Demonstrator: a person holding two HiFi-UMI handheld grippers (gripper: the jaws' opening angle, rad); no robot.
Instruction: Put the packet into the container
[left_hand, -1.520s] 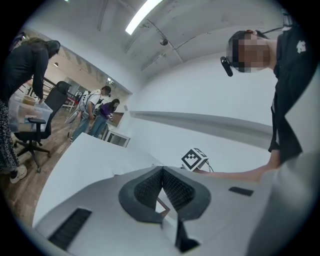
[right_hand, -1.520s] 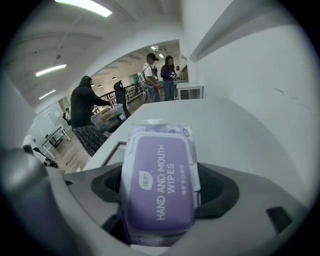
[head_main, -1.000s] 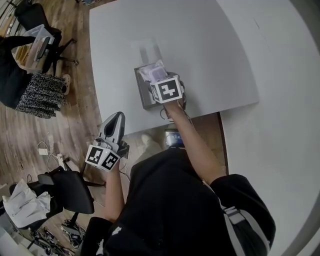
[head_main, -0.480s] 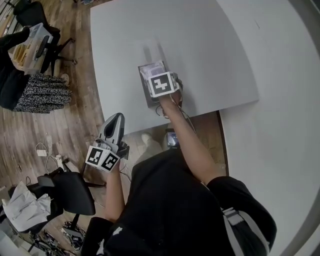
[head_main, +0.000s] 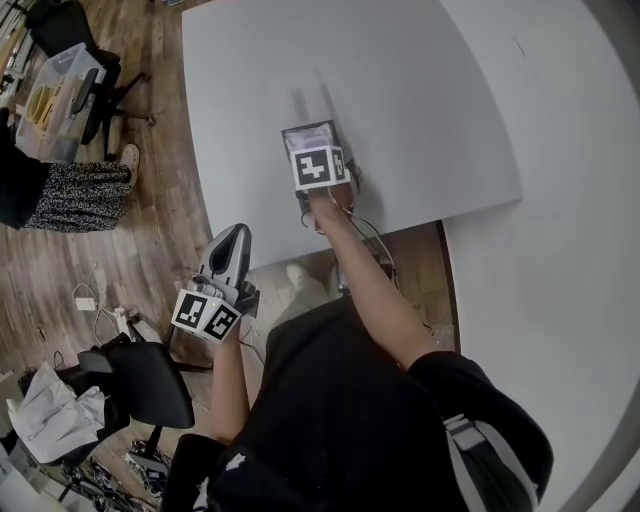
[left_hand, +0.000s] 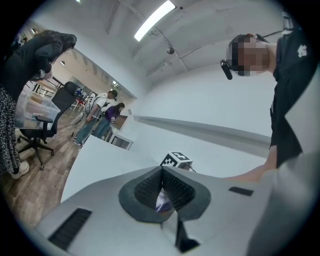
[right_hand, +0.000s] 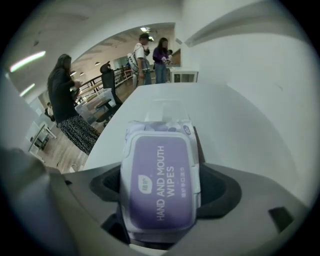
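Observation:
A purple-lidded packet of wipes (right_hand: 159, 186) sits lengthwise between the pads of my right gripper (right_hand: 160, 197), which is shut on it with the jaws spread wide. In the head view that gripper (head_main: 318, 152) hangs over the dark square container (head_main: 295, 133) near the front edge of the white table (head_main: 400, 90), and its marker cube hides most of the packet. A dark container wall (right_hand: 198, 145) shows beside the packet. My left gripper (head_main: 231, 238) is held off the table over the floor, pads together (left_hand: 161, 181), holding nothing.
The table's near edge (head_main: 300, 258) runs between the two grippers. Left of it is wooden floor with office chairs (head_main: 140, 385), a person in a patterned skirt (head_main: 70, 195) and clutter. A cable (head_main: 372, 235) trails from the right gripper. A white wall lies at right.
My right gripper has carried the packet a little farther across the table and more squarely over the container. The left gripper has stayed put.

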